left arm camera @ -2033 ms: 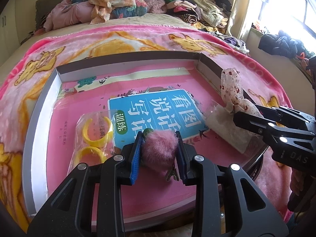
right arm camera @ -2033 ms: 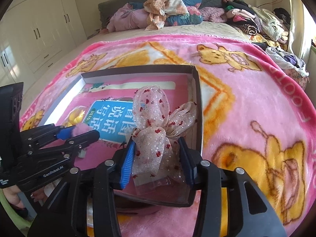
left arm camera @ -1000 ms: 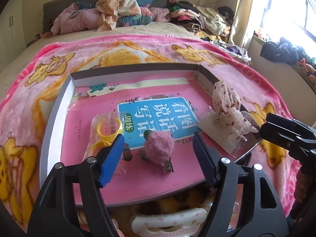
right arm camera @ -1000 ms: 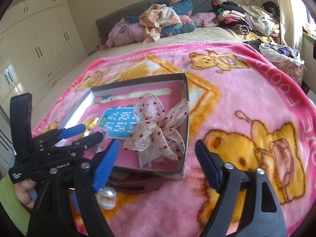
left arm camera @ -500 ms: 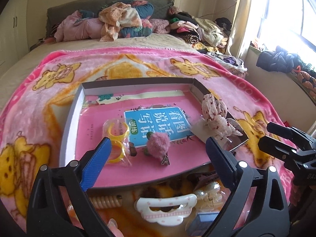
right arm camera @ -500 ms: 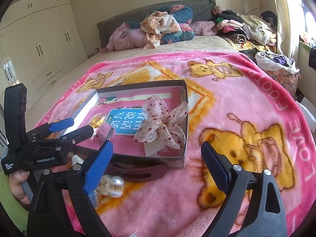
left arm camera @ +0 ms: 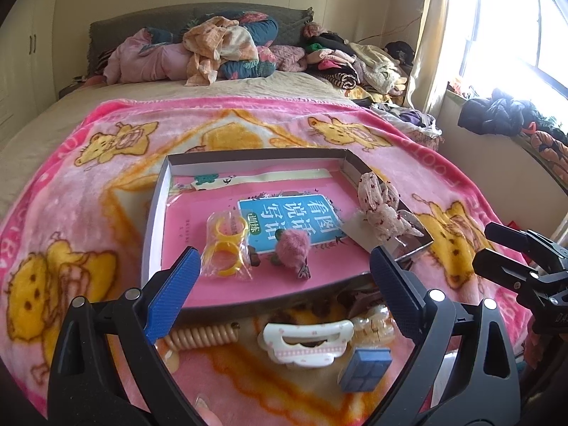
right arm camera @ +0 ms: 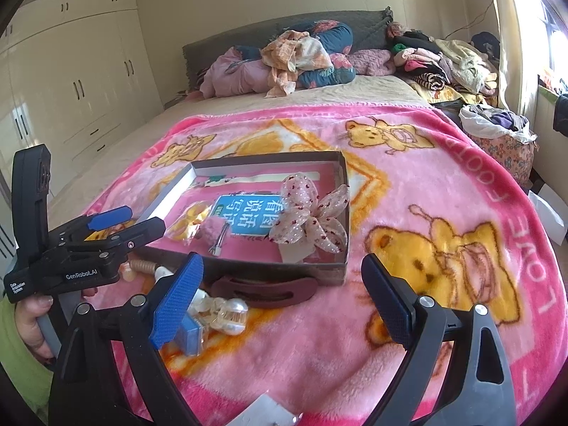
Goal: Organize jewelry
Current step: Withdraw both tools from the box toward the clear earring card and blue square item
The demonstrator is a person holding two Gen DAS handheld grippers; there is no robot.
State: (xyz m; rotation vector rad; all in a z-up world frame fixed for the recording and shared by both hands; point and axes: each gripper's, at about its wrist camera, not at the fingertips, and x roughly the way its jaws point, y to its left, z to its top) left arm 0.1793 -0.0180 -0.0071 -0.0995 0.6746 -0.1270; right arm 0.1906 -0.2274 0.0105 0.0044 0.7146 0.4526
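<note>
A shallow cardboard box (left arm camera: 152,220) lies on a pink bear blanket (left arm camera: 106,163). Inside it are a pink pompom clip (left arm camera: 293,245), a bag of yellow rings (left arm camera: 227,248), a blue booklet (left arm camera: 291,216) and a dotted lace bow (left arm camera: 378,206) by the right wall. My left gripper (left arm camera: 284,291) hangs open above the box's near edge, nothing between its blue pads. My right gripper (right arm camera: 282,301) is also open and empty, in front of the box (right arm camera: 340,184). Each gripper shows in the other's view, the right gripper (left arm camera: 484,248) and the left gripper (right arm camera: 145,219).
Loose pieces lie on the blanket before the box: a white hair claw (left arm camera: 307,340), a beige spiral tie (left arm camera: 202,335), a small blue square case (left arm camera: 365,369), a pearl clip (right arm camera: 223,314) and a dark red barrette (right arm camera: 262,289). Piled clothes (left arm camera: 220,49) cover the headboard end.
Both grippers have opened, leaving the pompom clip and the lace bow in the box. Both have since drawn back and upward, bringing the loose pieces in front of the box into view.
</note>
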